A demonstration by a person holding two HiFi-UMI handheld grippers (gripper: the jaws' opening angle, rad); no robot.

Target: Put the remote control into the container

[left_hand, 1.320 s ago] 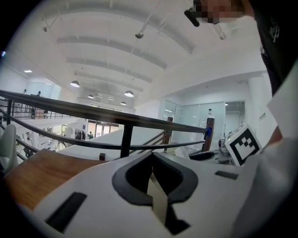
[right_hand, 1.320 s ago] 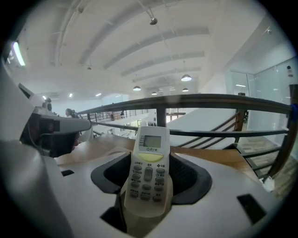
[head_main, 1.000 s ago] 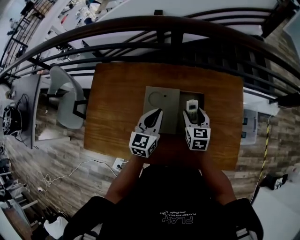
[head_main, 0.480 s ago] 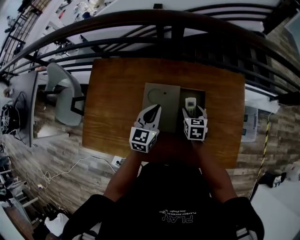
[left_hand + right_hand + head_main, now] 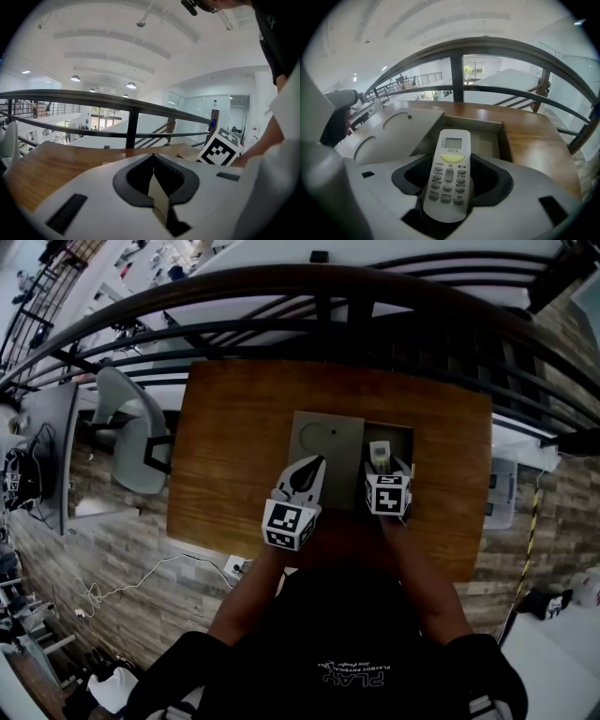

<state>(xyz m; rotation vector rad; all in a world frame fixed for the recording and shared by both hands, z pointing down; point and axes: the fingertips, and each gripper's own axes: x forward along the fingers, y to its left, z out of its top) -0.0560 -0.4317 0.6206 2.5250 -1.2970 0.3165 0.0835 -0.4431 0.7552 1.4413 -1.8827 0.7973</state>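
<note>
A white remote control (image 5: 449, 171) with a small screen and a yellow button lies between the jaws of my right gripper (image 5: 446, 187), which is shut on it. In the head view the remote control (image 5: 379, 454) points out over the open grey container (image 5: 398, 437) on the wooden table (image 5: 234, 446). The container's open cavity (image 5: 487, 140) lies just beyond the remote's tip. My left gripper (image 5: 302, 476) is shut and holds nothing; it hovers over the grey lid (image 5: 323, 442) beside the container.
The flat grey lid (image 5: 393, 129) with round recesses lies left of the container. A dark metal railing (image 5: 337, 306) runs behind the table's far edge. A grey chair (image 5: 127, 427) stands to the left of the table.
Both grippers have shifted slightly; the right one, with the remote, sits a little lower over the container's near edge. The left stays shut beside it.
</note>
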